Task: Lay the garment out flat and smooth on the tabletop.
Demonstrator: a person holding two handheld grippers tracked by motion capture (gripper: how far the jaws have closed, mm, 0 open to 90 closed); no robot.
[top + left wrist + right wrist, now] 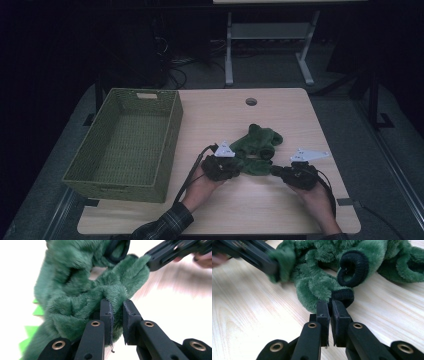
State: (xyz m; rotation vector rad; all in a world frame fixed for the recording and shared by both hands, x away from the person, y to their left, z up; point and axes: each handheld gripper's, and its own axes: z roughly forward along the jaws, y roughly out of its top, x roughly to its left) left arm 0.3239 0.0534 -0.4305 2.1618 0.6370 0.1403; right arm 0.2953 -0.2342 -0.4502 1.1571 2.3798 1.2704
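Near the table's [280, 210] front edge, both grippers clamped the green plush garment [257, 145]
Left gripper [117, 308] pinched a fur fold, right gripper [330, 305] its black cuff; the wicker basket [125, 145] at the left edge held nothing yet

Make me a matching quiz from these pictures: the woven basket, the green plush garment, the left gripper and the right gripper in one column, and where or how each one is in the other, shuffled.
Column one:
1. woven basket
2. green plush garment
3. left gripper
4. right gripper

Column two:
A. shut on a black ribbed cuff
B. on the table's left side, nothing inside
C. shut on a fold of green fur
D. bunched on the table between both hands

Pairs: 1-B, 2-D, 3-C, 4-A
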